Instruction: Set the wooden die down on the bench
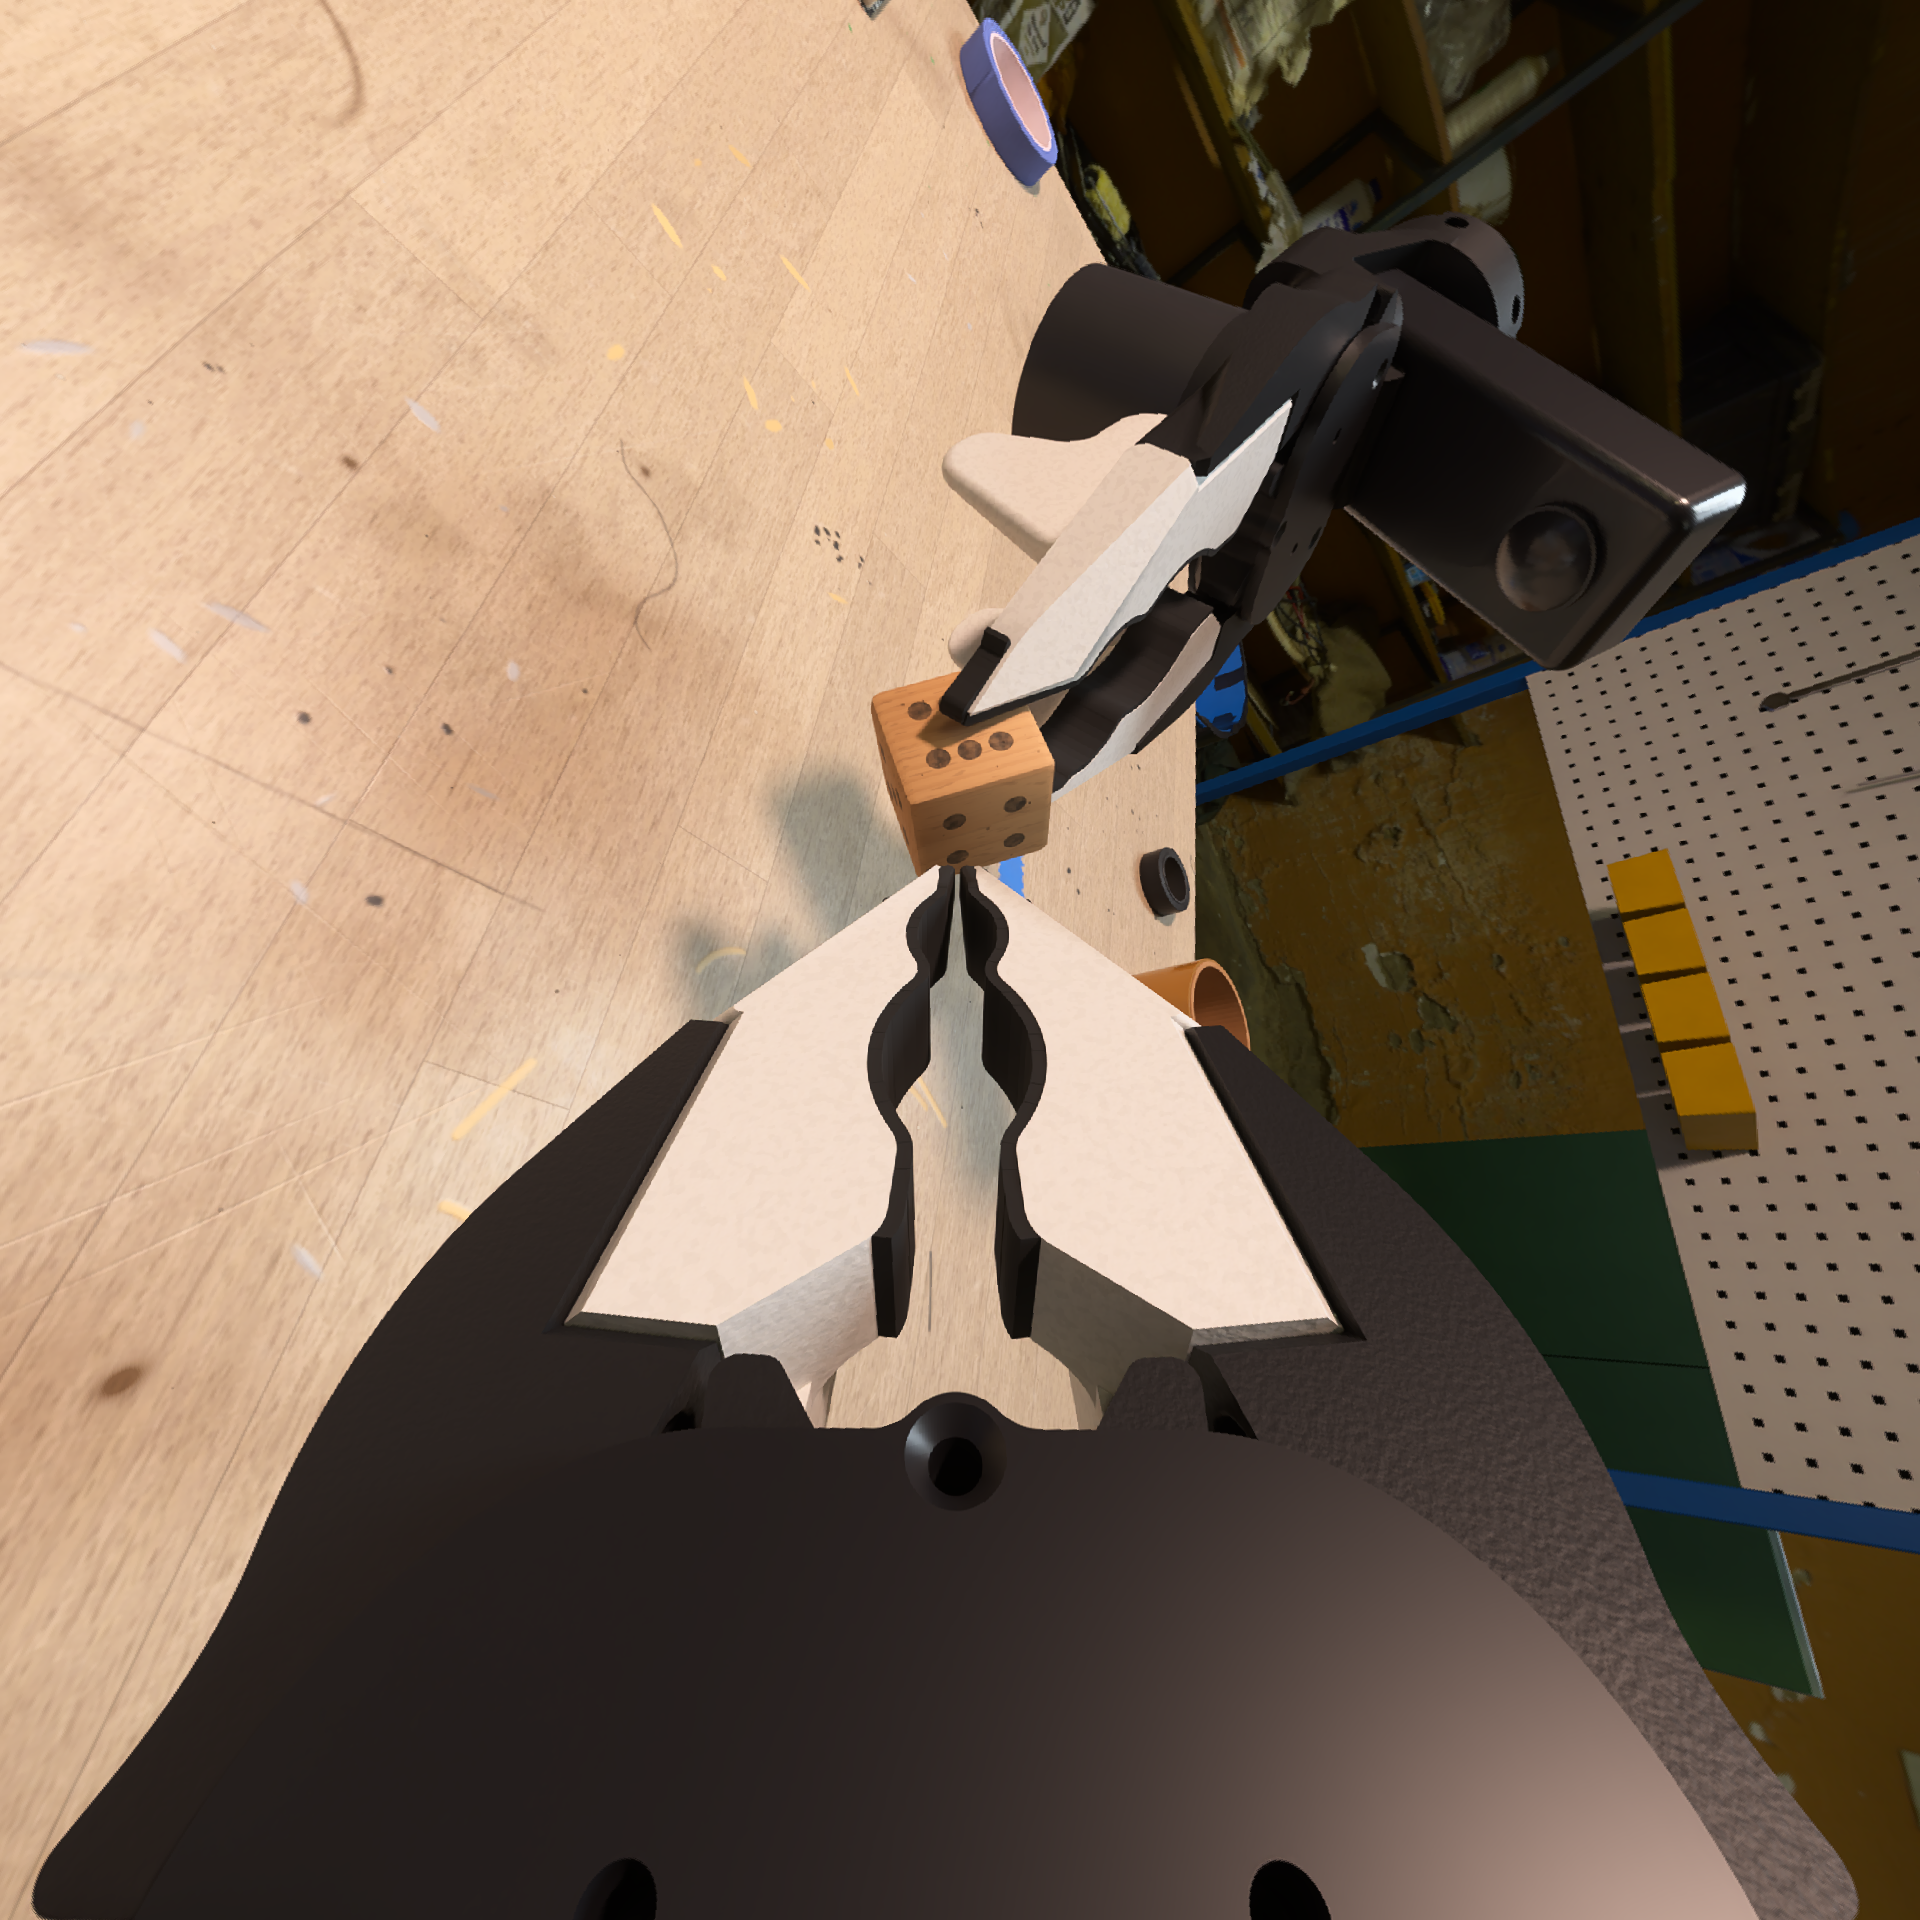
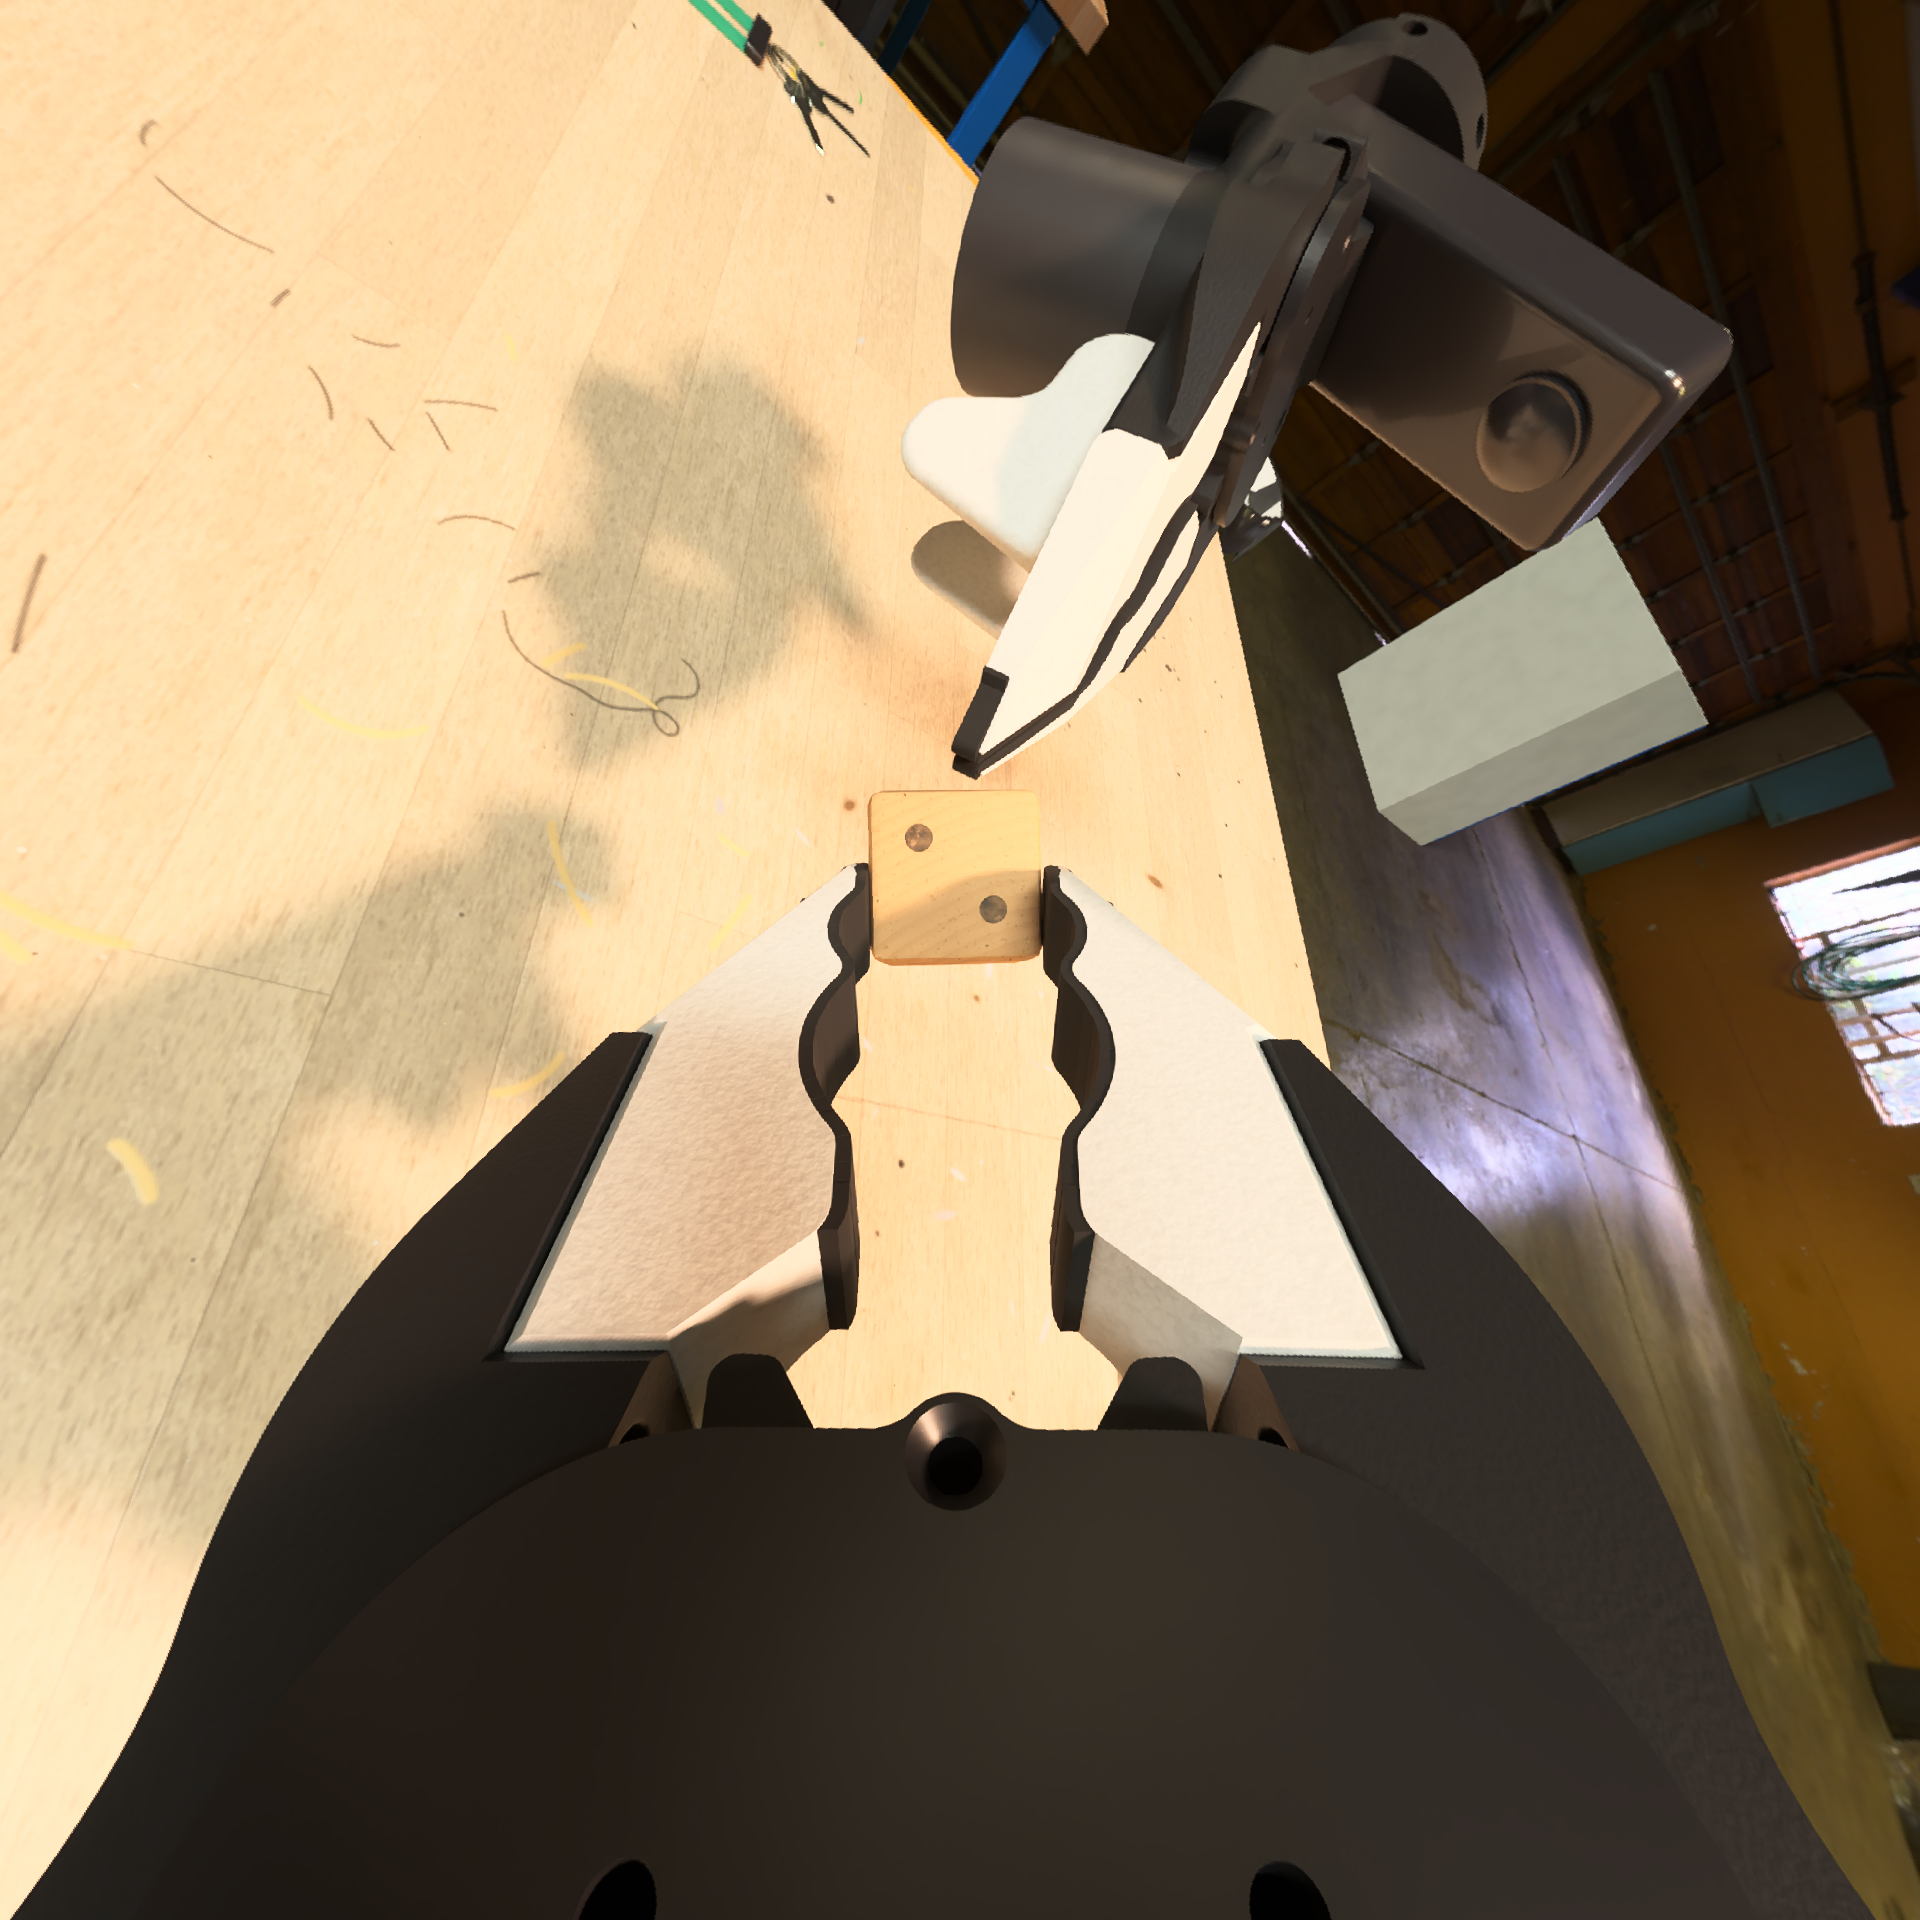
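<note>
My right gripper [image 2: 954, 904] pinches the wooden die [image 2: 954, 875] by its sides, holding it above the bench [image 2: 312, 727] near the edge. My left gripper [image 1: 958, 878] has its fingers pressed together, empty, its tips just beside the die.

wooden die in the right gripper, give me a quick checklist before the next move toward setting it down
1. Grip: right gripper shut on the wooden die, one fingertip on each side face: ok.
2. Left gripper out of the way: fingers closed with nothing between them, tips just beside the die: not ok.
3. Bench under the die bare: only stains and shavings in the shadowed spot: ok.
4. Die off the surface: its shadow falls apart from it, so lifted: ok.
5. Nearby clutter: black ring and orange tube sit by the bench edge: ok.
6. Remaining drop height: cannot tell.
</note>
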Available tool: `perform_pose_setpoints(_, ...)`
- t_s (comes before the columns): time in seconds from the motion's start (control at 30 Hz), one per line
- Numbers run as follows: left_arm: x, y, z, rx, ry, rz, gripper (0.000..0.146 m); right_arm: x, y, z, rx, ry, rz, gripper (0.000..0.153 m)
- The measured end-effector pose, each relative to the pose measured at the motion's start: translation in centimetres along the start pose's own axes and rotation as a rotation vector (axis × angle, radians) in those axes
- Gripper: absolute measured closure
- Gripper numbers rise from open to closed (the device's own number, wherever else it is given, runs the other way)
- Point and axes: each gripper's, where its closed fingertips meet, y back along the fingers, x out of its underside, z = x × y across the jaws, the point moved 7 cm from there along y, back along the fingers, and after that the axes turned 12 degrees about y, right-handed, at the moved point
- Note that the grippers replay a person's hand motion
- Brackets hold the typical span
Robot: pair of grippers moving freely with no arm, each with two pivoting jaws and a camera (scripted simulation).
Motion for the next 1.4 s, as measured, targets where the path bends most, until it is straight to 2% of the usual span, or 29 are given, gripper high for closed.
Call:
perform_pose_setpoints(0.27,-0.4,0.5,-0.3,0.047,0.0,-0.027,0.145,-0.1,0.1,-0.5,0.043,-0.011,0.008,0.12)
perform_pose_setpoints(0.37,-1.0,2.6,-0.4,0.074,0.015,-0.148,0.143,0.8,0.2,-1.2,0.081,-0.057,0.071,0.12)
perform_pose_setpoints(0.47,-1.3,6.0,0.0,-0.049,0.015,-0.329,0.137,2.8,-0.5,-1.3,0.094,-0.124,0.178,0.12)
perform_pose_setpoints(0.57,-1.0,9.3,-0.7,-0.139,-0.015,-0.493,0.138,4.6,-1.5,-1.0,0.091,-0.183,0.239,0.12)
perform_pose_setpoints(0.7,-0.2,11.9,-2.5,-0.115,-0.065,-0.61,0.142,7.0,-3.9,-0.8,0.015,-0.266,0.298,0.12)
perform_pose_setpoints(0.87,0.3,12.7,-3.1,-0.147,-0.075,-0.625,0.142,10.2,-9.2,-2.7,-0.146,-0.43,0.284,0.12)
perform_pose_setpoints(1.03,0.3,12.9,-2.9,-0.114,-0.068,-0.604,0.143,12.6,-13.2,-4.2,-0.26,-0.448,0.328,0.12)
perform_pose_setpoints(1.4,0.7,14.2,-2.5,-0.062,-0.057,-0.635,0.143,15.0,-16.1,-4.9,-0.372,-0.49,0.394,0.12)
